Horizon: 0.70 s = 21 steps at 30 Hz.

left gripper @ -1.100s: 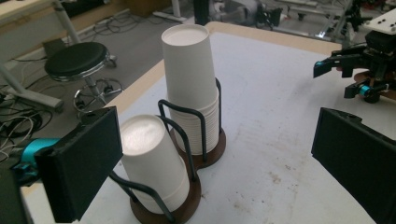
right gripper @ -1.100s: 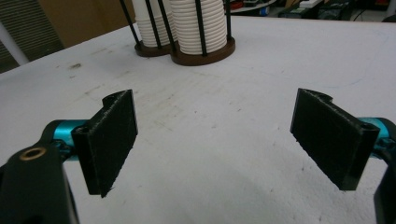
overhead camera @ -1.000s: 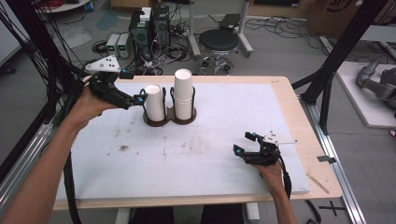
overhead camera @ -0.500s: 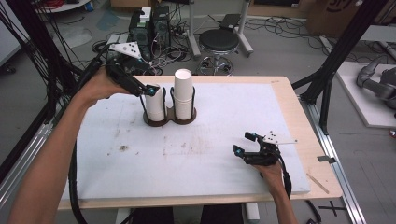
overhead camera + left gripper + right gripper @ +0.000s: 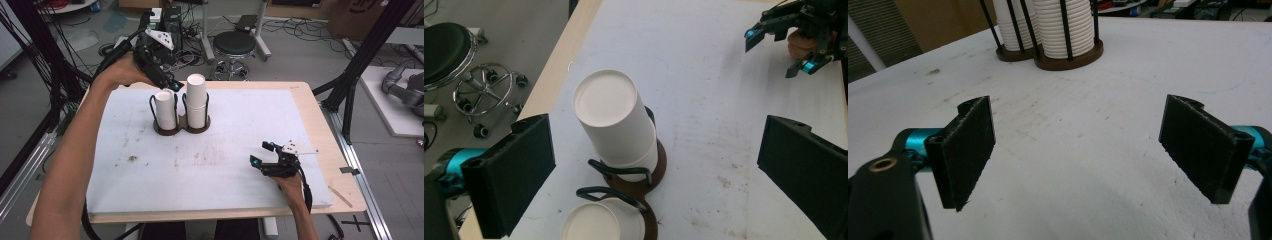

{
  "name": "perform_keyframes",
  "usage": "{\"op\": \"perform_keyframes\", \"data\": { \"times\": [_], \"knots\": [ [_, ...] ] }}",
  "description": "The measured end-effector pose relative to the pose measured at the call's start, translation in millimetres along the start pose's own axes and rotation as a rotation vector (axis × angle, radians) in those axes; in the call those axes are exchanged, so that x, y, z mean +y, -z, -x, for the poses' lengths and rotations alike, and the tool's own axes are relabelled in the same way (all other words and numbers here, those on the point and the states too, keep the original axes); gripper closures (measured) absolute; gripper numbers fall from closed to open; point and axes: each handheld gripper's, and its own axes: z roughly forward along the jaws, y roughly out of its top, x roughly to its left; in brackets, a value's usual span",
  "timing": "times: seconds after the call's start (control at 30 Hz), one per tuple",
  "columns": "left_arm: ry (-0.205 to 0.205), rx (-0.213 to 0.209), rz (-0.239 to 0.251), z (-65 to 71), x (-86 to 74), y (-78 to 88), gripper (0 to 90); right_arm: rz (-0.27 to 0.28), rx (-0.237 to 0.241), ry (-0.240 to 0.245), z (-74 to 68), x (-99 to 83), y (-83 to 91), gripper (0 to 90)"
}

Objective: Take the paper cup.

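Two stacks of white paper cups stand upside down in a brown wire holder (image 5: 182,129) at the back left of the table. The taller stack (image 5: 196,100) is on the right and the shorter stack (image 5: 165,107) on the left. My left gripper (image 5: 170,82) hovers open above the shorter stack, pointing forward and down. In the left gripper view the taller stack (image 5: 615,127) and the shorter stack (image 5: 599,226) lie below the wide-apart jaws of that gripper (image 5: 656,175). My right gripper (image 5: 260,153) rests open on the table at the front right, holding nothing. Its pads (image 5: 968,145) face the holder (image 5: 1068,57).
The white table mat (image 5: 235,130) has dark smudges near its middle. A black stool (image 5: 236,42) and cables lie on the floor beyond the far edge. Black frame posts (image 5: 350,85) rise at the right side. The other hand's gripper (image 5: 799,40) appears far off in the left gripper view.
My left gripper has risen from beside the shorter stack and moved back and right, above the cups. The right gripper has stayed still.
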Motion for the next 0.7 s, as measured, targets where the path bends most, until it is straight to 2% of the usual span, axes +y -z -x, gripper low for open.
{"op": "perform_keyframes", "data": {
  "times": [0.23,0.37,0.7],
  "knots": [
    [-0.024,-0.004,-0.051,-10.5,14.6,-14.1,1.8,0.000,0.001,-0.001,0.0,-0.1,-0.1,15.2],
    [-0.036,-0.008,-0.104,-15.1,20.9,-24.5,1.8,-0.001,0.001,0.002,-0.1,-0.1,-0.2,15.2],
    [-0.026,-0.019,-0.174,-25.7,20.7,-55.9,1.8,-0.001,-0.001,0.006,-0.3,0.0,-0.2,15.2]
  ]
}}
